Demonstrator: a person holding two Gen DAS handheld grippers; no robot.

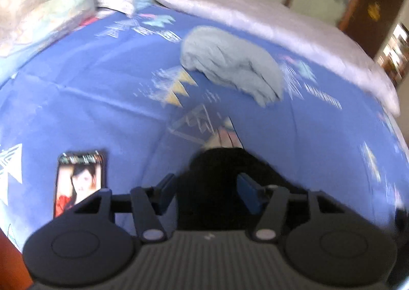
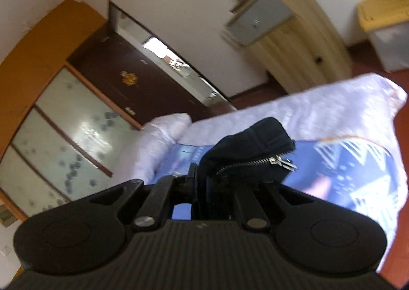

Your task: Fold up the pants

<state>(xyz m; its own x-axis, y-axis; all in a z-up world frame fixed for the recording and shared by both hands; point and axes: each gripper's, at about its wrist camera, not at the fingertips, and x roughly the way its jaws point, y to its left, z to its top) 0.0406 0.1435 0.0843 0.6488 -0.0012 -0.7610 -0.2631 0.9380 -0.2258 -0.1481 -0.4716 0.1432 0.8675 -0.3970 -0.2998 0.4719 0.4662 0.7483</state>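
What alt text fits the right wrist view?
The right hand-held gripper is shut on black pants, its silver zipper showing, lifted above a bed with a blue patterned sheet and a pale quilt. The tilted background shows a dark door.

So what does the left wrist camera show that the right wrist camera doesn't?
Only the left wrist view shows the phone with a lit screen, the crumpled light blue-grey garment and the left gripper, its jaws apart around black fabric. Only the right wrist view shows the silver zipper, the right gripper shut on the black pants, and the pale wooden cabinet. Both show those pants, the blue patterned bedsheet and the pale lilac quilt.
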